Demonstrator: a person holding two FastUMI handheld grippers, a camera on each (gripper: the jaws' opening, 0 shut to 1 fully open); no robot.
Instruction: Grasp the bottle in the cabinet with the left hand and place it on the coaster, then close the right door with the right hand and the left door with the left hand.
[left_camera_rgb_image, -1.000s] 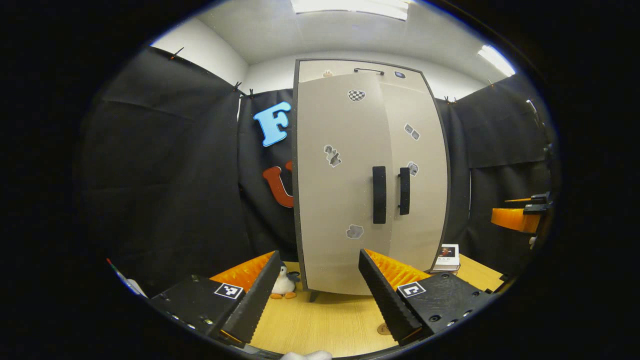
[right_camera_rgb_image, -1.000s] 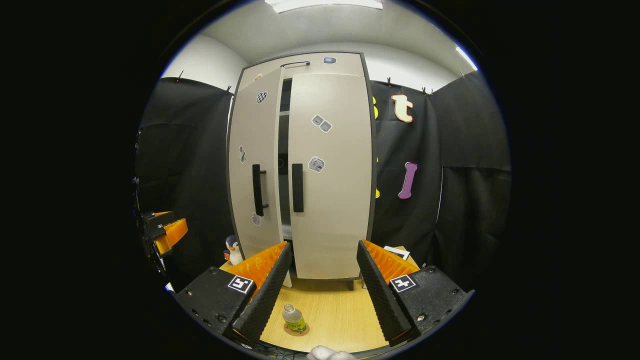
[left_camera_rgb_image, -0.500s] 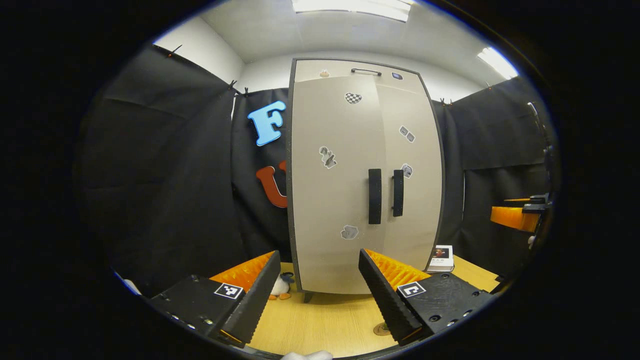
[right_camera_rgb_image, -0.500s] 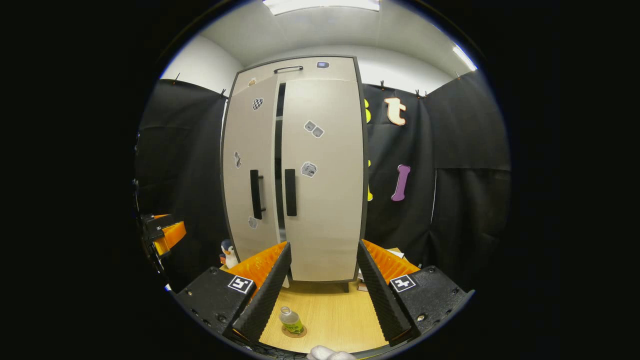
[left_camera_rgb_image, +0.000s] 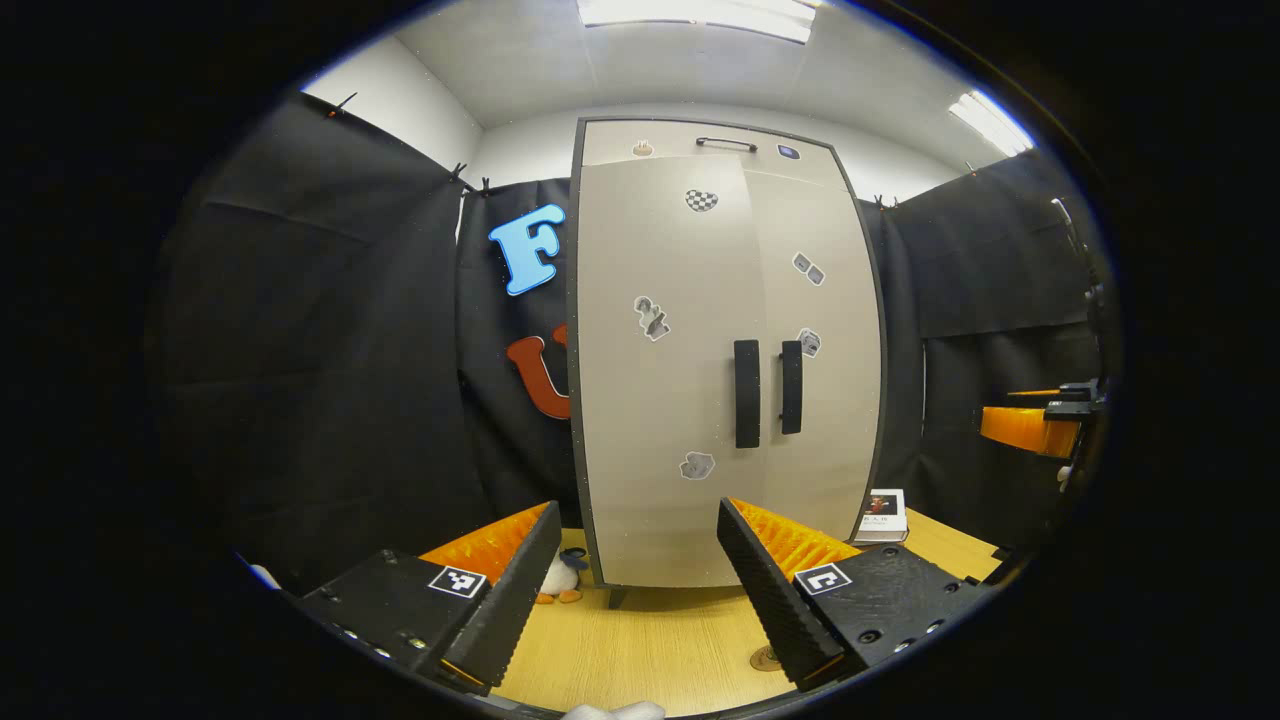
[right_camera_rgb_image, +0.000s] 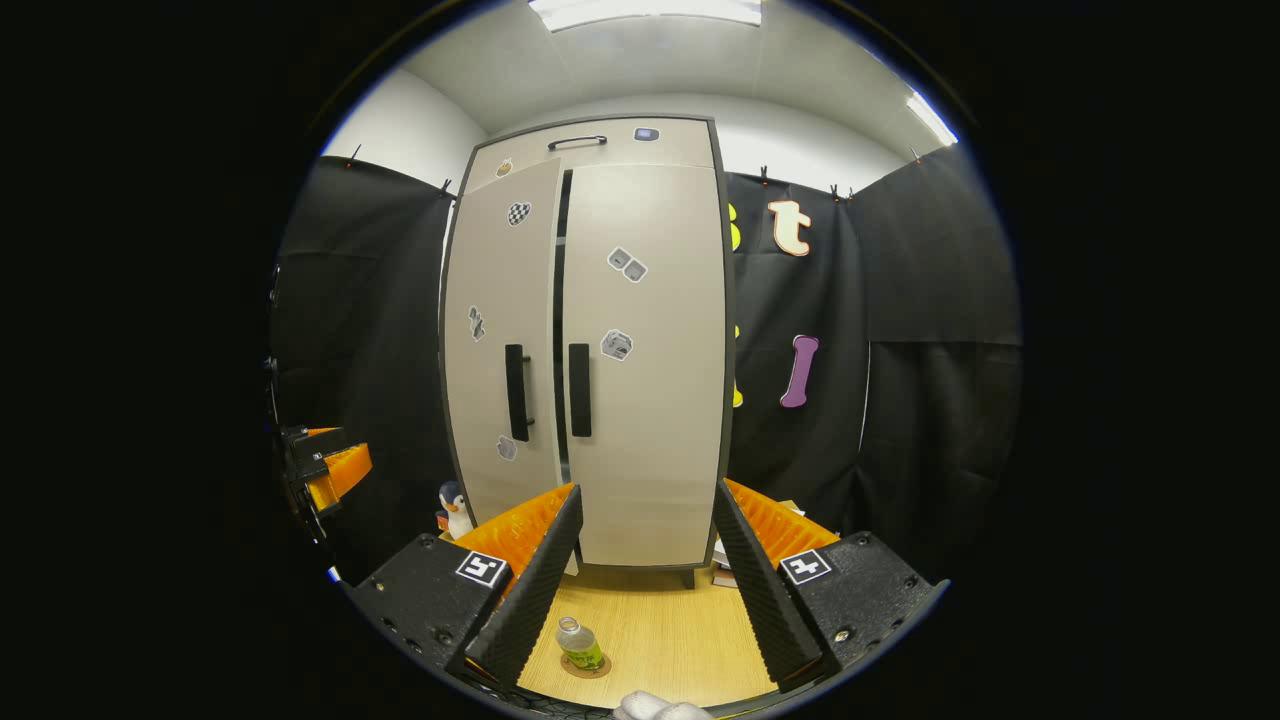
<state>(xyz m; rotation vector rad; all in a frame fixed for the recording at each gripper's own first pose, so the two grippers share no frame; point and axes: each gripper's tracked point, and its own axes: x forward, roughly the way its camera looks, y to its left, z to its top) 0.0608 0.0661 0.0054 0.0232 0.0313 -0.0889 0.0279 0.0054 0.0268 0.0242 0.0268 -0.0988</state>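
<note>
Standing upright on its coaster (right_camera_rgb_image: 585, 668), the bottle (right_camera_rgb_image: 579, 644) sat near the front edge of the bench (right_camera_rgb_image: 660, 640) in the right gripper view, just beside the inner face of the right tongs' (right_camera_rgb_image: 645, 585) left finger and low between the two fingers, touching neither. Those tongs were released, with a wide gap between the fingers and nothing in them. In the left gripper view the left tongs (left_camera_rgb_image: 630, 590) were likewise spread apart and empty, hovering above the bench (left_camera_rgb_image: 640, 650) in front of the cabinet (left_camera_rgb_image: 725, 350); an edge of the coaster (left_camera_rgb_image: 765, 658) peeked out beside their right finger. The cabinet stood toward the back of the bench. Its right door (right_camera_rgb_image: 645, 360) lay flush and closed, while the left door (right_camera_rgb_image: 500, 340) sat nearly closed, a thin dark slit showing between the two in the right gripper view. The two black handles (left_camera_rgb_image: 765, 390) were side by side at mid-height. A toy penguin (right_camera_rgb_image: 455, 508) stood by the cabinet's left foot, and a book (left_camera_rgb_image: 885, 515) lay by the cabinet's right side. Each view caught the other tongs far off at its edge, the right tongs (left_camera_rgb_image: 1040, 425) and the left tongs (right_camera_rgb_image: 325, 470).
</note>
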